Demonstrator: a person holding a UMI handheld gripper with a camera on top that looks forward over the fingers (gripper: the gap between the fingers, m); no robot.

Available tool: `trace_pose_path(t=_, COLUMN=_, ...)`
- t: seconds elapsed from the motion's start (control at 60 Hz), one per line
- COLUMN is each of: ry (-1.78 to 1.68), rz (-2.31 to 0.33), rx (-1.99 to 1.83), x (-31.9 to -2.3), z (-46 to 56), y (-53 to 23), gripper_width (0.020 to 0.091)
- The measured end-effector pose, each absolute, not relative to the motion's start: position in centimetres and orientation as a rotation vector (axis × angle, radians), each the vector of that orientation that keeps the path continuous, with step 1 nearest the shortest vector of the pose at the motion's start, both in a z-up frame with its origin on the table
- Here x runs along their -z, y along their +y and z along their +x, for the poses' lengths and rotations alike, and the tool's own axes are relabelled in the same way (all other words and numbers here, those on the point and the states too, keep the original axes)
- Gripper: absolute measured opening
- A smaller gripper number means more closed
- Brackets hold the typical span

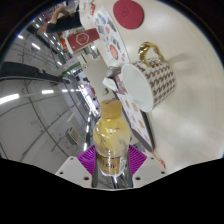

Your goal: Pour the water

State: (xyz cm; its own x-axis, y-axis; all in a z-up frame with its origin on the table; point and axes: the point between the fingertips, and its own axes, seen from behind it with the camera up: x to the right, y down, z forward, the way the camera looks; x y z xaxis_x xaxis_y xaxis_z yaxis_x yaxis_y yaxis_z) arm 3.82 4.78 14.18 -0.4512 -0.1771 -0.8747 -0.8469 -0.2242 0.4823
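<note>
Nearest: our tongs [109, 166], closed on a bottle [111, 128] of amber liquid, both purple pads [91, 160] pressing its sides. We judge the bottle is tipped forward so its mouth reaches the next item. Just beyond: patterned mug [150, 79] with gold handle, seemingly the pour's receiver, on a white worktop [125, 40]. Farther left: a red box [79, 38]. Farthest: a red disc [128, 12].
</note>
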Motion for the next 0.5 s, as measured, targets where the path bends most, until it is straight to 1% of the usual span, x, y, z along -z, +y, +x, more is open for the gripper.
trace_pose_path(t=0.05, ry=1.549, rz=-1.246, rx=-1.734, x=-13.1, z=3.6, y=4.7, gripper_width=0.0394)
trace_pose_path(t=0.117, ry=1.549, rz=-1.289, rx=-1.735, x=-12.6, z=3.3, y=4.6, gripper_width=0.0393)
trace_pose_path(t=0.15, ry=1.534, rz=-1.316, rx=-1.734, x=-12.6, z=3.1, y=4.6, gripper_width=0.0396)
trace_pose_path(t=0.167, ry=1.522, rz=-1.33, rx=-1.731, x=-13.1, z=3.0, y=3.7, gripper_width=0.0394)
trace_pose_path(t=0.233, ry=1.402, rz=-1.447, rx=-1.647, x=-13.5, z=3.0, y=4.3, gripper_width=0.0396)
trace_pose_path(t=0.25, ry=1.362, rz=-1.481, rx=-1.617, x=-13.8, z=3.1, y=4.3, gripper_width=0.0396)
trace_pose_path(t=0.283, ry=1.277, rz=-1.539, rx=-1.565, x=-15.3, z=3.4, y=2.9, gripper_width=0.0397)
trace_pose_path(t=0.3, ry=1.231, rz=-1.576, rx=-1.521, x=-15.4, z=3.5, y=3.8, gripper_width=0.0397)
trace_pose_path(t=0.367, ry=1.011, rz=-1.686, rx=-1.333, x=-17.3, z=5.0, y=4.2, gripper_width=0.0396)
trace_pose_path(t=0.383, ry=0.949, rz=-1.703, rx=-1.285, x=-18.2, z=5.8, y=3.3, gripper_width=0.0397)
trace_pose_path(t=0.5, ry=0.58, rz=-1.781, rx=-0.84, x=-22.1, z=10.8, y=3.8, gripper_width=0.0397)
